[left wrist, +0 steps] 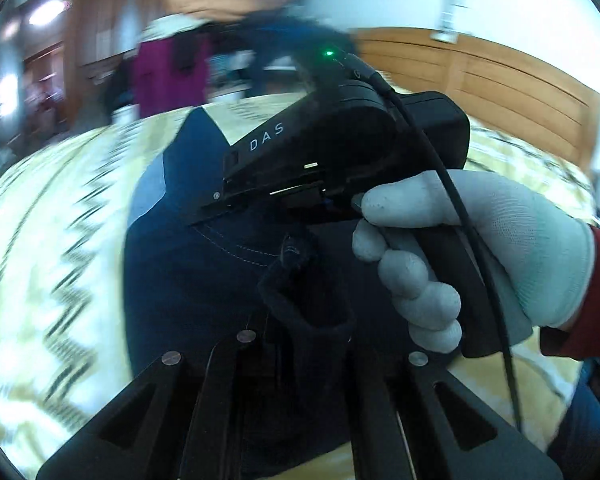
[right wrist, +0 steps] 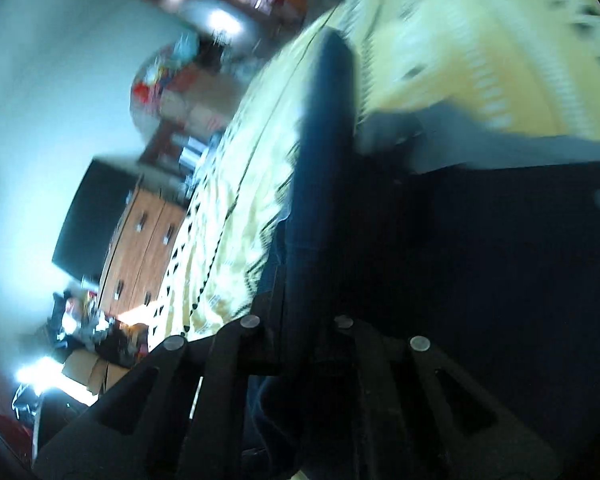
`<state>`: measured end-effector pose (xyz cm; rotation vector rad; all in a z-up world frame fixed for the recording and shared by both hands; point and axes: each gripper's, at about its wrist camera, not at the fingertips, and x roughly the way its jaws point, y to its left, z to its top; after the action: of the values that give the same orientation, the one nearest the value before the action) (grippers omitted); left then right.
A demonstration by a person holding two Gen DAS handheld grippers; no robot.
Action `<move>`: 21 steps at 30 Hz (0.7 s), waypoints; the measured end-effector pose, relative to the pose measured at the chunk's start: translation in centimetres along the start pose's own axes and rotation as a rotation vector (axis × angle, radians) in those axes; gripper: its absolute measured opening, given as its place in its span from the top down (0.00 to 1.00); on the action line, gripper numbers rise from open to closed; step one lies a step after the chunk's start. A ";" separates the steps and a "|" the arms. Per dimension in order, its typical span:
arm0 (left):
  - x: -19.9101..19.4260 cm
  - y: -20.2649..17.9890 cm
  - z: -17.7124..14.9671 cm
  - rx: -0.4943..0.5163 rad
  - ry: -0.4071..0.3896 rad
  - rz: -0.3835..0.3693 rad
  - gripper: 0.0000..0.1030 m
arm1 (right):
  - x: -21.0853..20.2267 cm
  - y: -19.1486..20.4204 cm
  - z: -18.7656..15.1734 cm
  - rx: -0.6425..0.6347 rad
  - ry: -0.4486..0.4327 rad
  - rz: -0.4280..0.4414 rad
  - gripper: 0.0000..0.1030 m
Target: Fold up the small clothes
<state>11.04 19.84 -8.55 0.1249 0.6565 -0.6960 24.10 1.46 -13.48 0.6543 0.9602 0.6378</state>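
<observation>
Left tool: in my left wrist view the left tool (left wrist: 304, 344) sits at bottom centre, its fingers pinching a bunched fold of the dark garment (left wrist: 204, 264) between them

Right tool: in that same view I see the right tool (left wrist: 208, 210) coming in from the right of the frame, tips low on the cloth at centre; whether it is pressed together I cannot tell there. In my right wrist view the right tool (right wrist: 296, 344) is at bottom centre with a thick roll of dark cloth running up between its fingers, so I read it as pinching the garment

Hand: a white-gloved hand (left wrist: 472, 252) with a red sleeve wraps the right tool's handle at right of the left wrist view, a black cable (left wrist: 452, 196) crossing over it

Garment: dark navy with pale stitching, lying on the bed cover (left wrist: 52, 240) through the middle of the left wrist view; a lighter blue patch shows at its upper left edge. In the right wrist view the garment (right wrist: 480, 260) fills the lower right, very dark

Bed cover: pale yellow with a dark zigzag pattern, under and around the garment in both views

Sharpness: both views are motion-blurred, the right one more so

Background: wooden headboard (left wrist: 480, 76) at upper right of the left view
</observation>
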 end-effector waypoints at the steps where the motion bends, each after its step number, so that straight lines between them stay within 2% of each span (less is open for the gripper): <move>1: 0.6 -1.4 0.6 0.024 0.002 -0.040 0.96 | -1.9 -1.2 -0.2 0.018 -0.019 -0.009 0.95; 6: 6.2 -9.3 3.0 0.130 0.070 -0.213 0.88 | -8.9 -9.2 -1.4 0.171 -0.070 -0.051 0.95; 10: 10.9 -12.6 3.1 0.123 0.153 -0.296 0.88 | -10.8 -14.4 -2.3 0.269 -0.070 -0.057 0.95; 14: 14.4 -15.1 2.3 0.142 0.218 -0.315 0.87 | -10.4 -18.2 -2.7 0.339 -0.039 -0.021 0.94; 16: 16.1 -16.0 1.4 0.156 0.252 -0.299 0.79 | -9.6 -19.3 -2.8 0.377 -0.016 0.026 0.91; 17: 16.6 -16.3 1.0 0.161 0.257 -0.292 0.71 | -9.7 -19.8 -2.7 0.392 -0.013 0.043 0.90; 19: 16.7 -16.3 0.4 0.177 0.251 -0.289 0.67 | -9.9 -20.0 -2.9 0.425 -0.012 0.086 0.88; 21: 15.6 -16.9 0.1 0.192 0.266 -0.279 0.67 | -10.4 -19.5 -3.5 0.436 -0.003 0.079 0.83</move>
<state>9.47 -1.84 -16.09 0.3113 0.8705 -1.0221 20.42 -17.98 -24.00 1.0827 1.0853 0.4983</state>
